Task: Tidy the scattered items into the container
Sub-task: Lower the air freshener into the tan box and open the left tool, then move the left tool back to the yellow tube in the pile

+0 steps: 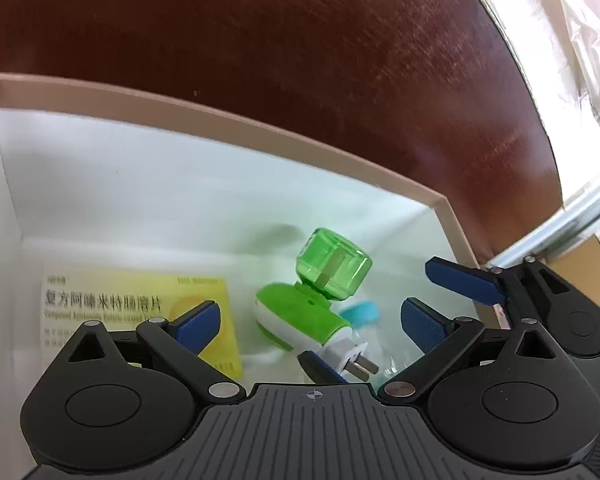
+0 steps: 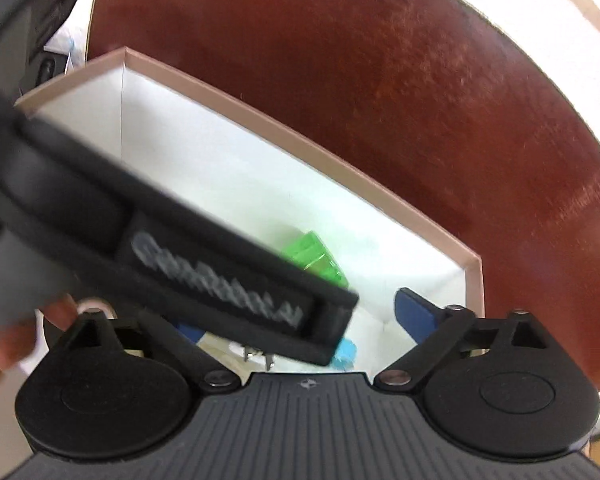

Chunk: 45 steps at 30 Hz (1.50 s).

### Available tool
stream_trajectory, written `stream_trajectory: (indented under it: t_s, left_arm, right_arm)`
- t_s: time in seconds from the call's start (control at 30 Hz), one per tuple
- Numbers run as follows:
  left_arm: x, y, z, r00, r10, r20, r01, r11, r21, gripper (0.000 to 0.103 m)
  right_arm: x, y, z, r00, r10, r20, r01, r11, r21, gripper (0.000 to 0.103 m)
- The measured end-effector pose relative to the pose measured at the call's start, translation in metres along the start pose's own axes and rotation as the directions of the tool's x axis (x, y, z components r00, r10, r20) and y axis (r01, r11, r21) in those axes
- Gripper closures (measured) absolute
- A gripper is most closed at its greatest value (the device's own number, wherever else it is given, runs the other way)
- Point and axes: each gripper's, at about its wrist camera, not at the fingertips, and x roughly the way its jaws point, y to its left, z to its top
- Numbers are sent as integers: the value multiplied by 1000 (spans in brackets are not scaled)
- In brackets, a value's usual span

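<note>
A white box with a pink rim [image 1: 236,142] stands on a reddish-brown table. Inside lie a yellow medicine pack [image 1: 112,304], a green plug-in mosquito repeller [image 1: 312,300] with its prongs toward me, and a blue-capped clear bottle [image 1: 360,314]. My left gripper [image 1: 308,320] is open over the box, with the repeller between its fingers, not gripped. My right gripper [image 2: 304,320] is open over the box [image 2: 300,148]; it shows at the right of the left wrist view [image 1: 460,280]. The left gripper's black body [image 2: 180,248] crosses the right wrist view and hides most contents; the green repeller [image 2: 312,256] peeks out.
The reddish-brown table [image 1: 300,40] stretches beyond the box. White plastic sheeting [image 1: 580,40] and a metal rail [image 1: 560,232] lie past its right edge. A cardboard piece [image 1: 592,272] sits at the right. A hand [image 2: 20,340] shows at the left of the right wrist view.
</note>
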Motion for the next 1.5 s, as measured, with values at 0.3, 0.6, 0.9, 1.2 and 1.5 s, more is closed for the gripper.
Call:
stream_trajectory:
  t_s: [0.3,0.6,0.9,1.2,1.5]
  left_arm:
    - [-24,-3,-5,999,42,5,-42,999,26,0]
    - [-81,-41,-24,991,48,125,-65,989,136,0]
    - [-152,-76,-50,972,21,235,-69,978,199,0]
    - [-235,-92,-99,944,25,328,-110,964,243,0]
    - [-302,-53,-188,898,61,436,-177,957,229,0]
  right_arm:
    - [-28,12,-6,1000,5,-24,-6,999,-34,3]
    - [-96,9,1,997,1,80,-3,1000,26,1]
    - [-181,17,-11,983,-72,167,45,986,161,0]
    - [-236,57,-22,947,-80,310,0,969,249,0]
    - [-276,144,-51,889,2,458,-108,973,204,0]
